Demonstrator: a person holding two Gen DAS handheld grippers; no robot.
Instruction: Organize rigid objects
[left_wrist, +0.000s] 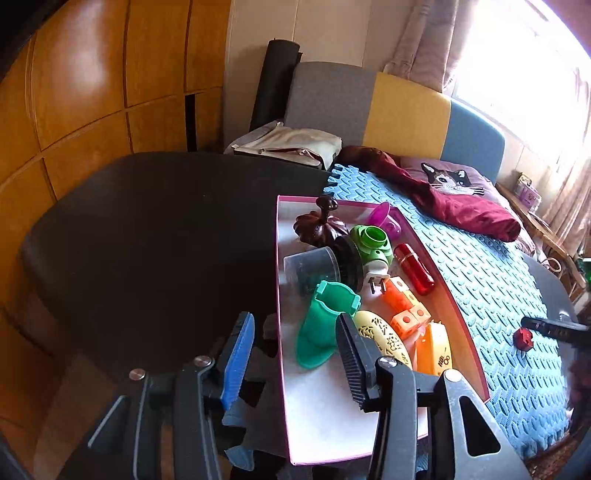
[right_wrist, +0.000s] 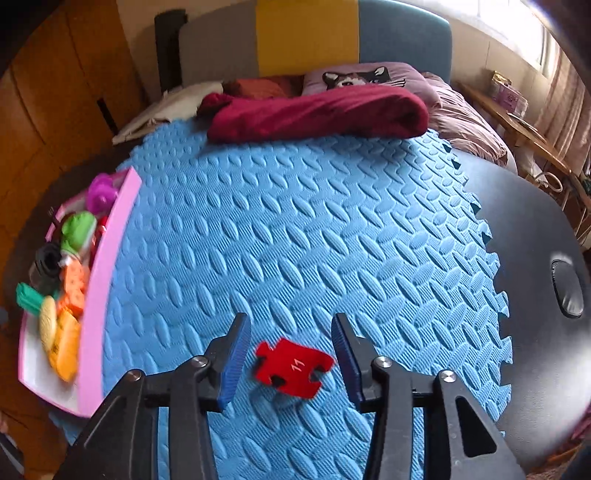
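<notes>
Pink box (right_wrist: 107, 273) at far left already holds most toys; one red puzzle piece (right_wrist: 293, 363) remains on the blue mat (right_wrist: 314, 229), between the spread right gripper (right_wrist: 291, 354); left gripper (left_wrist: 295, 354) spread, empty.

You had the box (left_wrist: 458, 310) at the left edge of the foam mat (right_wrist: 295, 236), with the toys (left_wrist: 369, 280) crowded in its far half. The puzzle piece (right_wrist: 293, 363) lay on the mat to the box's right, well apart. The folded cloth (right_wrist: 317, 110) lay behind the mat.
</notes>
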